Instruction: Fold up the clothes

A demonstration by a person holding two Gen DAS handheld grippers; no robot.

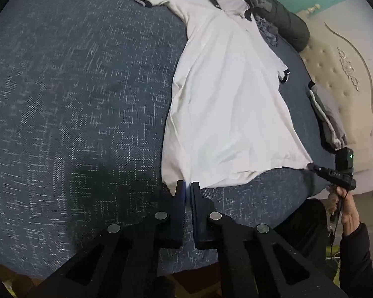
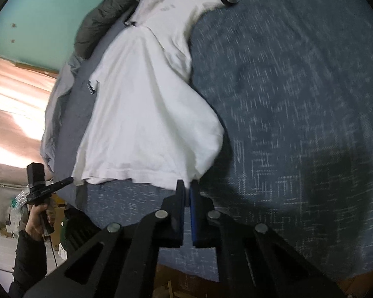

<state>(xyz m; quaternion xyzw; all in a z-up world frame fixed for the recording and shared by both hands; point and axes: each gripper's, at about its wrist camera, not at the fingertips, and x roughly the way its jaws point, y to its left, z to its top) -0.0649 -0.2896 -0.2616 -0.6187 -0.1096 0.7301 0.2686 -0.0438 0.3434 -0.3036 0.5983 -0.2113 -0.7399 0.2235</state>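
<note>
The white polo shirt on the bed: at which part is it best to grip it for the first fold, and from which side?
Grip the white polo shirt at its bottom hem, one corner each, coming from the near edge of the bed. It lies flat with the collar far away and the hem nearest. The left hand-held gripper and the right hand-held gripper are already shut on those corners.

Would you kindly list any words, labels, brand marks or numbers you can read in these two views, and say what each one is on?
None can be read.
A small grey mark on the chest of the white polo shirt shows in the right wrist view: too small and blurred to read.
The bedspread, the headboard and the gripper handles carry no visible lettering.
</note>
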